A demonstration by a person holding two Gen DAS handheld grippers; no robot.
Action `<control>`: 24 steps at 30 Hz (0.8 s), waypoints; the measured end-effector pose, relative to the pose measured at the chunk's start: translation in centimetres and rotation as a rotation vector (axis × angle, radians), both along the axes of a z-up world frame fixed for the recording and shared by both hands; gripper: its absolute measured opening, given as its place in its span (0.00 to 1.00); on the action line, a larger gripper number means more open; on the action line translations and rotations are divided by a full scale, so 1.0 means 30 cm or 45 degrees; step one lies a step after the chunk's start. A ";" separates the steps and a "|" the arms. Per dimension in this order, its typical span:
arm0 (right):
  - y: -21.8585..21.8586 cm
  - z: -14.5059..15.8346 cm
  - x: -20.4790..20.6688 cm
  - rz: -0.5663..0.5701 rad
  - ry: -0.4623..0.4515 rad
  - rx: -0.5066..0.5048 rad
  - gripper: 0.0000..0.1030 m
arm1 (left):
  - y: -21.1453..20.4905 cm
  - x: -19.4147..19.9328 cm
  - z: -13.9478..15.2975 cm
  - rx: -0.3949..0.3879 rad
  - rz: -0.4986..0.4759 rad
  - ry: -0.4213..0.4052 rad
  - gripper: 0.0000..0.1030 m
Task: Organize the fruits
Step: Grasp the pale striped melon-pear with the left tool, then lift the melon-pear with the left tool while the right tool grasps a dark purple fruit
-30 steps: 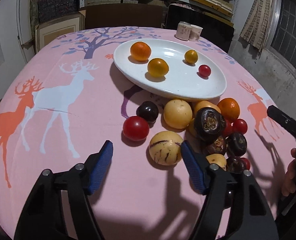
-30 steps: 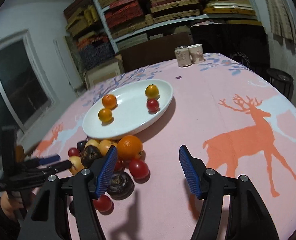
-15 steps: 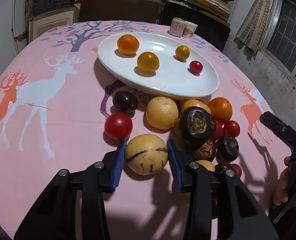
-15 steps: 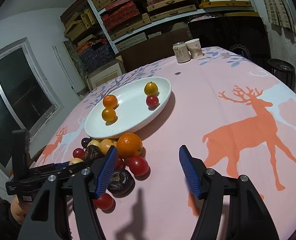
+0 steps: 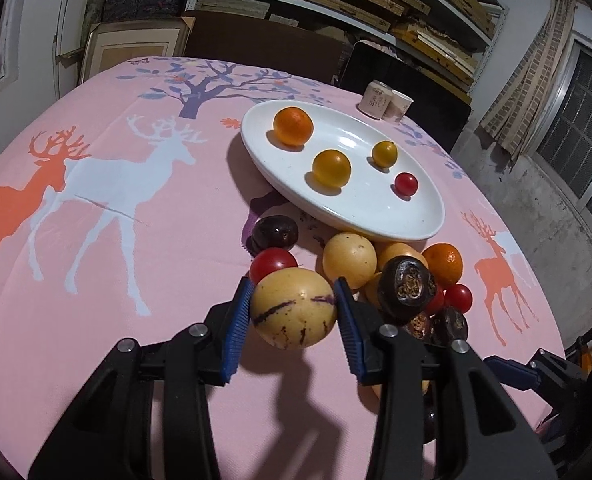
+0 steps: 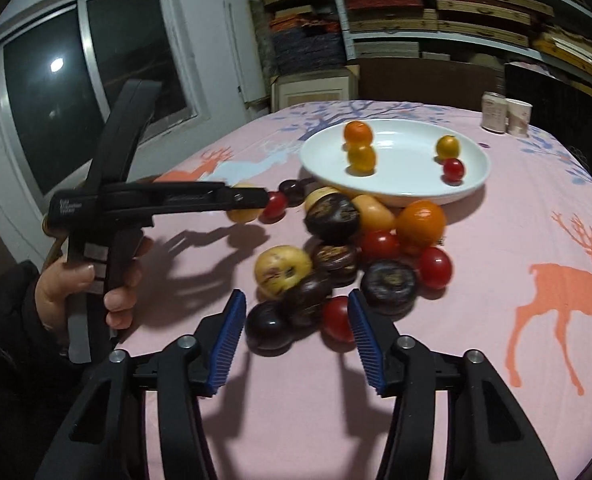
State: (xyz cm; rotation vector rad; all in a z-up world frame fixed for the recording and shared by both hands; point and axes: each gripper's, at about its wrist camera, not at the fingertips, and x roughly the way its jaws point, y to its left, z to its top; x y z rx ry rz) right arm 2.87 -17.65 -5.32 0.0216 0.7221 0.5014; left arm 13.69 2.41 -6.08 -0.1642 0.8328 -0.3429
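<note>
My left gripper (image 5: 294,312) is shut on a yellow purple-streaked melon (image 5: 293,308) and holds it above the cloth; it also shows in the right wrist view (image 6: 242,210). A white plate (image 5: 376,208) holds an orange (image 5: 293,126), two yellow fruits and a red tomato (image 5: 406,184). A pile of fruit (image 5: 408,276) lies in front of the plate. My right gripper (image 6: 296,320) is open, its blue pads on either side of a dark plum (image 6: 268,330) and a red tomato (image 6: 338,318) at the pile's near edge.
The table has a pink deer-print cloth (image 5: 96,208). A can and a paper cup (image 5: 386,100) stand behind the plate. Shelves with boxes and a dark chair (image 5: 404,80) are beyond the far edge. A window (image 6: 92,72) is to the left.
My left gripper closed on the streaked melon and lifted it. My right gripper swung left toward the pile and narrowed, and now straddles the near fruits.
</note>
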 end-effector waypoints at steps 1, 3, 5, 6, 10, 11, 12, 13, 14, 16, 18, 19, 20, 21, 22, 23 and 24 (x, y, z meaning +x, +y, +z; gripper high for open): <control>0.004 -0.001 0.002 0.000 0.006 0.002 0.45 | -0.002 -0.002 0.000 0.003 -0.003 -0.003 0.39; 0.002 -0.004 0.009 -0.040 0.004 -0.028 0.45 | -0.003 -0.007 0.001 0.001 -0.008 -0.007 0.40; -0.009 -0.001 0.011 -0.074 0.008 -0.036 0.45 | -0.001 -0.007 0.000 -0.006 -0.006 -0.007 0.39; -0.013 -0.001 0.012 -0.075 0.012 -0.026 0.45 | 0.000 -0.005 -0.001 -0.008 -0.005 -0.005 0.39; 0.016 0.000 0.025 -0.050 0.018 -0.059 0.45 | -0.002 0.001 -0.008 -0.005 -0.005 0.010 0.39; 0.030 -0.006 0.035 -0.050 0.030 -0.083 0.45 | -0.002 0.001 -0.007 -0.007 -0.005 0.008 0.39; 0.039 -0.009 0.040 -0.056 0.027 -0.102 0.44 | -0.001 0.000 -0.007 -0.009 -0.004 0.006 0.39; 0.050 -0.010 0.046 -0.062 0.030 -0.127 0.44 | 0.001 -0.001 -0.007 -0.010 -0.003 0.004 0.39; 0.060 -0.011 0.052 -0.066 0.031 -0.145 0.44 | 0.002 -0.003 -0.007 -0.012 -0.002 0.002 0.39; 0.080 -0.015 0.064 -0.053 0.041 -0.170 0.44 | 0.003 -0.004 -0.005 -0.016 -0.003 -0.003 0.39; 0.090 -0.018 0.064 -0.053 0.033 -0.194 0.39 | 0.000 -0.005 -0.004 -0.011 -0.006 -0.005 0.39; 0.090 -0.018 0.064 -0.053 0.033 -0.194 0.31 | -0.001 -0.005 -0.004 -0.005 -0.003 -0.007 0.39; 0.092 -0.020 0.063 -0.050 0.032 -0.199 0.27 | 0.000 -0.005 -0.003 -0.010 -0.006 -0.008 0.40; 0.093 -0.019 0.061 -0.037 0.036 -0.194 0.26 | 0.001 -0.007 -0.002 -0.013 -0.006 -0.009 0.40; 0.094 -0.016 0.057 -0.027 0.040 -0.194 0.25 | 0.002 -0.007 -0.002 -0.014 -0.006 -0.010 0.40; 0.098 -0.014 0.055 -0.018 0.046 -0.196 0.24 | 0.000 -0.006 -0.003 -0.013 -0.007 -0.010 0.40; 0.100 -0.012 0.056 -0.011 0.049 -0.197 0.24 | -0.003 -0.005 -0.004 -0.007 -0.007 -0.009 0.40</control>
